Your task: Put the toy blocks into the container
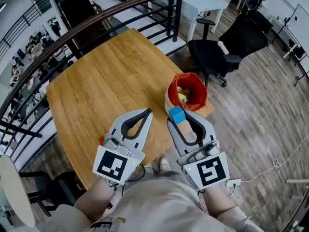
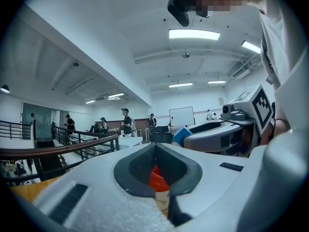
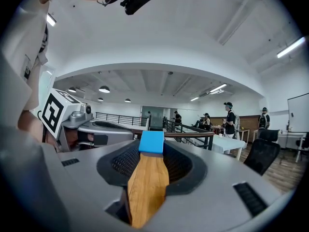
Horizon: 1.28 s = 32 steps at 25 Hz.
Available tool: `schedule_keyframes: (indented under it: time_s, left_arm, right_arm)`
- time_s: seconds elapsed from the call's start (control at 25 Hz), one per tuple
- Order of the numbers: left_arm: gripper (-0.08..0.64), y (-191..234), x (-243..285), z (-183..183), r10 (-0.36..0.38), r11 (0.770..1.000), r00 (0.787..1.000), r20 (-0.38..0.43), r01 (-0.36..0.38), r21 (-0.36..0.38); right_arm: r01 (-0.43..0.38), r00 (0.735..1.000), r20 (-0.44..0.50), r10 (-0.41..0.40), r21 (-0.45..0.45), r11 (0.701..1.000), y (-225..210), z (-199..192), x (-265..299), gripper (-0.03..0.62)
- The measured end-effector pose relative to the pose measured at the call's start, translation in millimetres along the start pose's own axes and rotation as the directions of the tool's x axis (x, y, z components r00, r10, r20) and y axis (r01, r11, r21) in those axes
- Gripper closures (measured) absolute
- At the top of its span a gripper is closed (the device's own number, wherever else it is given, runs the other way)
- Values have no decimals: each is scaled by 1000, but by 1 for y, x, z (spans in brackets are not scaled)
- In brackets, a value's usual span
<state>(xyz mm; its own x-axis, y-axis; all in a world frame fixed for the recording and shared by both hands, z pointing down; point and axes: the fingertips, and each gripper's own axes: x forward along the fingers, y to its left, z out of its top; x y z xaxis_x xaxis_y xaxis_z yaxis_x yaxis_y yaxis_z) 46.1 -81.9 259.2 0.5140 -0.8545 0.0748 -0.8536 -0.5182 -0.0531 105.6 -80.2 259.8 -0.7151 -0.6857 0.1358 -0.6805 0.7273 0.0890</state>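
**Blue block in grip, short of the container mouth**

The blue block [image 1: 176,115] is clamped at the tips of the right gripper [image 1: 177,116]. The right gripper view shows both jaws closed against the blue block [image 3: 151,141], with bare wood visible through the gap behind it.

In the head view the block is just beside the near side of the container [image 1: 199,99], which lies ahead of it and slightly to the right. The container is red-lined and open at the top, and it already holds several loose blocks [image 1: 182,94]. It stands on the table [image 1: 96,86], close to the table's right edge.

The right gripper's long axis runs almost straight towards the container. The frames do not show how high the block sits against the rim.

The left gripper [image 1: 146,112] is on the far side of the right gripper from the container. Its tips are closed together with nothing pinched between them. A red patch shows through the loop of its jaws, and I cannot tell what it is.

Assessment: the right gripper is the nearer tool and the only one carrying a block. The coming move depends on taking the block forward over the rim and clear of it before the jaws part. Letting go too soon would drop the block against the outer wall or off the table edge.
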Motion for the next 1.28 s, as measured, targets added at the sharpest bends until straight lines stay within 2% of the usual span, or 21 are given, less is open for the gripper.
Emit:
schedule_keyframes:
  time_s: [0.2,0.44,0.84,1.0,1.28]
  left_arm:
    - [548,1,24,-2,-25,1000,1000,-3,25,8]
    - [548,6,51,-8,-32,999,999,-11,32,8]
    - [548,22,107,-47,-76,997,995,-67,76,1]
    - [548,23,127,-69,-108,994,989,-98,110,13]
    - [548,23,151,-107,-144,990,974,-176,142,-22]
  right_arm:
    - [33,999,30,-34,3,999,-22,6,7,437]
    - [82,997,8,-82,18,996,-51,-8,17,437]
    - [159,984,-91,-154,48,986,-104,-59,52,437]
    - [201,971,-138,-193,50,978,-127,-83,60,437]
    - [254,944,-227,-239,40,966,-155,-123,75,437]
